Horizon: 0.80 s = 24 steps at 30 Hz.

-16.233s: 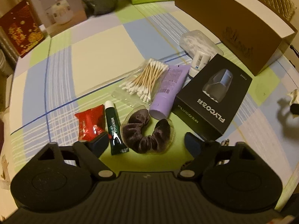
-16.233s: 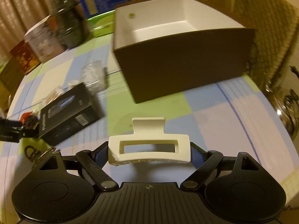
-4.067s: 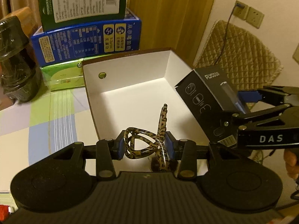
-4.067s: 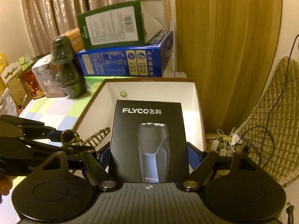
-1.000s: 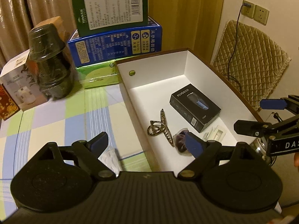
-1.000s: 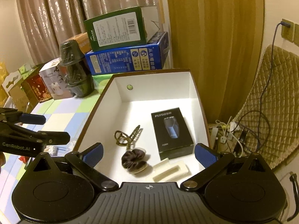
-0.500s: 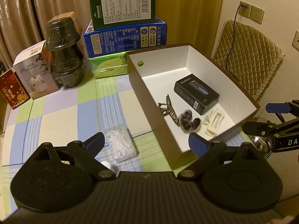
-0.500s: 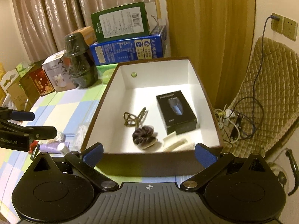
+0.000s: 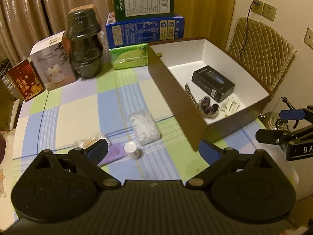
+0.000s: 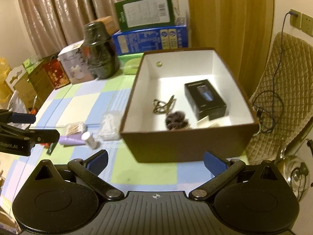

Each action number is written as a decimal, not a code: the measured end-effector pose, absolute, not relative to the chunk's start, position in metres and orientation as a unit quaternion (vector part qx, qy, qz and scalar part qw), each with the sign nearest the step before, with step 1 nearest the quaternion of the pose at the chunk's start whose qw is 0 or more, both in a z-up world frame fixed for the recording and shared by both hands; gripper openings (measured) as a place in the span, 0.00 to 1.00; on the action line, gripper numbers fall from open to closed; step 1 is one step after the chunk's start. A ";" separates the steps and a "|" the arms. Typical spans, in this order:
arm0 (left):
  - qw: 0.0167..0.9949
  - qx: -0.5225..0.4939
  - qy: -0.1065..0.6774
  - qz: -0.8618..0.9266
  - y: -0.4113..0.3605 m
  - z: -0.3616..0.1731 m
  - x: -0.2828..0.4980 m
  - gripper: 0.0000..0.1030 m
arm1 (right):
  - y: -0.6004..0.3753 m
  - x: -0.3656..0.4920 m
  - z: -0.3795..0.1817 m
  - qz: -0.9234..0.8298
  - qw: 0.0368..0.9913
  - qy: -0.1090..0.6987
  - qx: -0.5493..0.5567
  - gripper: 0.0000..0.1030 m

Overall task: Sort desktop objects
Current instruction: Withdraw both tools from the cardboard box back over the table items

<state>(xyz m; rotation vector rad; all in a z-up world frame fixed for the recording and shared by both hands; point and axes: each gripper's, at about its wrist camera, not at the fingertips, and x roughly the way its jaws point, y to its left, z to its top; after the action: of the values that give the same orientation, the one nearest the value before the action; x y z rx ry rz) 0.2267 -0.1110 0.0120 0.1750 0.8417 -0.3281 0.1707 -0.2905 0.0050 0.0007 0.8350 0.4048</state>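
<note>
The brown box (image 9: 176,98) (image 10: 185,143) with a white inside holds a black shaver box (image 9: 213,82) (image 10: 205,98), a leopard hair clip (image 10: 163,103), a dark scrunchie (image 9: 209,107) (image 10: 176,120) and a white clip (image 9: 230,106). On the checked cloth left of it lie a bag of white floss picks (image 9: 145,127), a small white bottle (image 9: 133,149), a purple tube (image 9: 115,152) and cotton swabs (image 10: 75,127). My left gripper (image 9: 153,149) hangs above the bottle, its jaws opening with nothing between them. My right gripper (image 10: 156,161) is open and empty in front of the box.
Green and blue cartons (image 9: 144,29), a dark wrapped jar (image 9: 84,45), a white carton (image 9: 52,62) and a red box (image 9: 25,80) line the table's back. A quilted chair (image 10: 283,90) with cables and a metal kettle (image 10: 293,168) stand right of the table.
Both grippers have drawn back from the brown box, so the small items on the cloth have come into view. The left jaws have spread a little wider.
</note>
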 end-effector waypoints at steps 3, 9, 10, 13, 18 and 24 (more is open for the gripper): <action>0.895 0.083 0.409 -0.154 -0.098 0.012 0.221 0.96 | -0.279 0.163 0.002 0.203 0.890 0.408 -0.001 0.98; 0.896 0.084 0.413 -0.141 -0.071 0.011 0.210 0.97 | -0.253 0.149 -0.001 0.220 0.884 0.413 -0.006 0.98; 0.896 0.083 0.414 -0.138 -0.066 0.011 0.208 0.97 | -0.248 0.147 -0.001 0.223 0.883 0.413 -0.007 0.98; 0.897 0.081 0.415 -0.129 -0.051 0.011 0.202 0.99 | -0.234 0.141 -0.004 0.231 0.880 0.415 -0.011 0.98; 0.899 0.077 0.416 -0.114 -0.027 0.010 0.192 0.99 | -0.210 0.131 -0.006 0.246 0.876 0.415 -0.019 0.98; 0.902 0.073 0.415 -0.097 0.000 0.012 0.183 0.99 | -0.183 0.121 -0.011 0.262 0.870 0.416 -0.029 0.98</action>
<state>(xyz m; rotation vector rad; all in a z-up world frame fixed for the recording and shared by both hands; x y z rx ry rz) 0.1834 0.0000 0.0117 0.1505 0.8573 -0.2004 0.1206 -0.1832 -0.0106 -0.0613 0.8703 0.5476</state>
